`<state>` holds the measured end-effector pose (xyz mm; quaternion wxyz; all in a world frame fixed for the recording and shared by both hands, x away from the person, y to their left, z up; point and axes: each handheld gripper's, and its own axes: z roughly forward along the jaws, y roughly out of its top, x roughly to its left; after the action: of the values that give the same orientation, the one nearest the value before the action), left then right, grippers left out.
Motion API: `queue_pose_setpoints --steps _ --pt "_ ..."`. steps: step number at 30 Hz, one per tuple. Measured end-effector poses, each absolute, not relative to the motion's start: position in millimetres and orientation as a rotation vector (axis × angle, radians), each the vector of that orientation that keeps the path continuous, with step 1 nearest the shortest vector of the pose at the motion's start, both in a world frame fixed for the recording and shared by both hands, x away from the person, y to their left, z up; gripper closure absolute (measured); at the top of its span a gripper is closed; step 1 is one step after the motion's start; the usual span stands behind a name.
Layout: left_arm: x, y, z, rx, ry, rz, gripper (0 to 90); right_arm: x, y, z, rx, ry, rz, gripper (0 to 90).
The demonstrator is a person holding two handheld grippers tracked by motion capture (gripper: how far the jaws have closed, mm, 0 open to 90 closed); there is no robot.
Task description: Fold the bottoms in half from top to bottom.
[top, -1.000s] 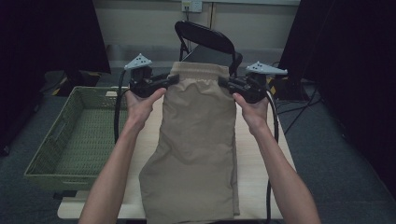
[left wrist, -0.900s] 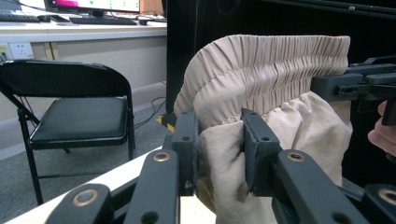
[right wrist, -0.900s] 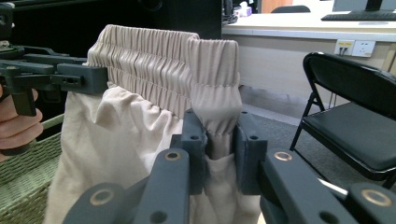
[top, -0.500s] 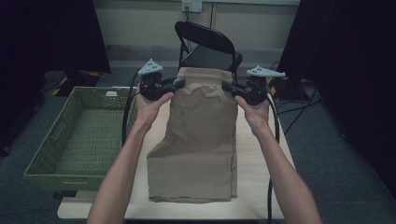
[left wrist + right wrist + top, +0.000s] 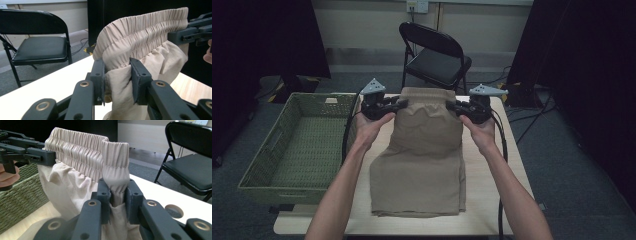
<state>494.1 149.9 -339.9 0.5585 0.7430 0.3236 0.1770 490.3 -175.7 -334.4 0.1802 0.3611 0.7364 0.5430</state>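
Observation:
A pair of beige shorts (image 5: 422,165) with a gathered elastic waistband (image 5: 145,32) hangs between my two grippers over the far part of the table. My left gripper (image 5: 401,104) is shut on the waistband's left end, with cloth bunched between its jaws (image 5: 117,75). At the right end, my right gripper (image 5: 452,106) is shut on the waistband, which is pinched upright between its pads (image 5: 117,195). The waistband is stretched level between them, a little above the table. The legs of the shorts lie flat on the wooden table (image 5: 507,165) toward me.
A green woven basket (image 5: 297,145) stands empty against the table's left side. A black folding chair (image 5: 437,55) stands behind the far edge. The tabletop has a round hole (image 5: 174,210) near its far right. Cables trail from both grippers.
Both hands have come down with the waistband. The shorts, which hung long before, now lie with their legs spread on the table.

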Motion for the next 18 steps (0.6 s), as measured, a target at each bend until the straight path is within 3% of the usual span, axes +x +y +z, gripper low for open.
queue_pose_setpoints --steps 18 --pt "446 153 -367 1.782 0.728 0.395 67.4 444 -180 -363 0.973 2.136 1.548 76.5"
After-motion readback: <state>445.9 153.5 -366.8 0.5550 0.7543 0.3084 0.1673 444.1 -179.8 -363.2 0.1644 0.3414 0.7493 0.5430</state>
